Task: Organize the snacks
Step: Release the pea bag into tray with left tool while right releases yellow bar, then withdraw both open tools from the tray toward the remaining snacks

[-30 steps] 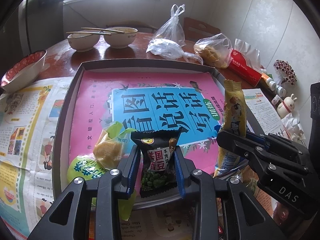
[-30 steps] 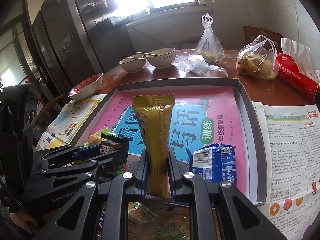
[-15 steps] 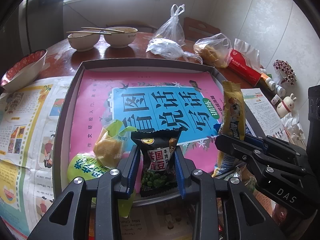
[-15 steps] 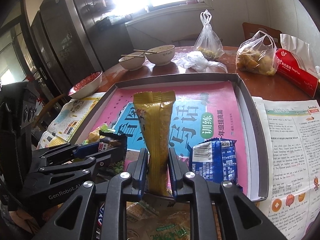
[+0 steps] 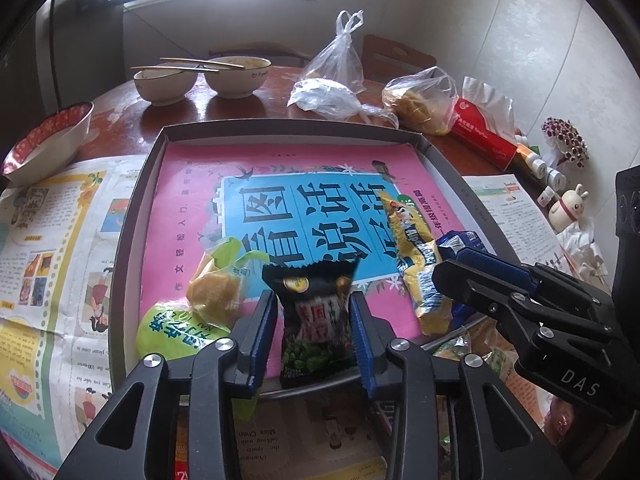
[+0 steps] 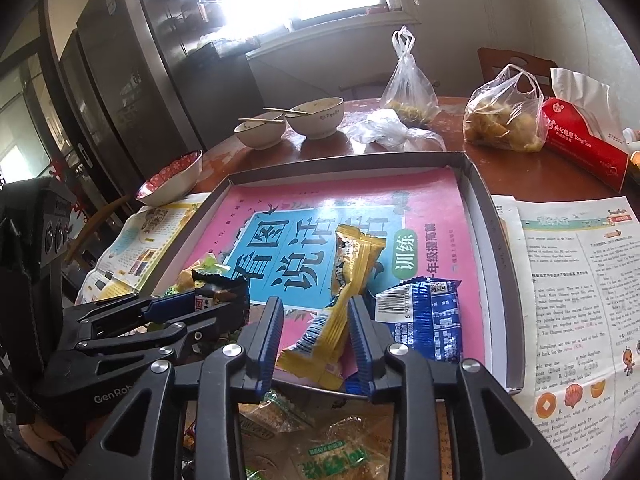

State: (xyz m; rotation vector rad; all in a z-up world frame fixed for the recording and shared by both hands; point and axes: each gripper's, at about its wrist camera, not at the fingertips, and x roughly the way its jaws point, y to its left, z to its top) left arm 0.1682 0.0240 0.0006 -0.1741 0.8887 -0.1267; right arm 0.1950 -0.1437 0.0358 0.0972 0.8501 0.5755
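A grey tray (image 5: 132, 216) lined with a pink and blue book cover sits on the table. My left gripper (image 5: 314, 332) has its jaws parted around a black bean packet (image 5: 314, 320) that stands at the tray's near edge; the grip looks loose. My right gripper (image 6: 316, 340) is open; the yellow snack bar (image 6: 340, 304) lies between its fingers on the tray, leaning against a blue packet (image 6: 424, 324). A green packet (image 5: 172, 330) and a yellow pastry in clear wrap (image 5: 214, 292) lie at the tray's near left. The right gripper also shows in the left wrist view (image 5: 460, 276).
Newspapers (image 5: 48, 248) flank the tray. Two bowls with chopsticks (image 5: 200, 76), a red-rimmed bowl (image 5: 44, 140), plastic bags (image 5: 420, 100) and a red tissue pack (image 5: 484, 132) stand behind it. More snack packets (image 6: 320, 440) lie below the tray's near edge.
My right gripper has opened and the yellow bar has dropped from upright to lying on the tray. My left gripper's jaws have widened around the black packet.
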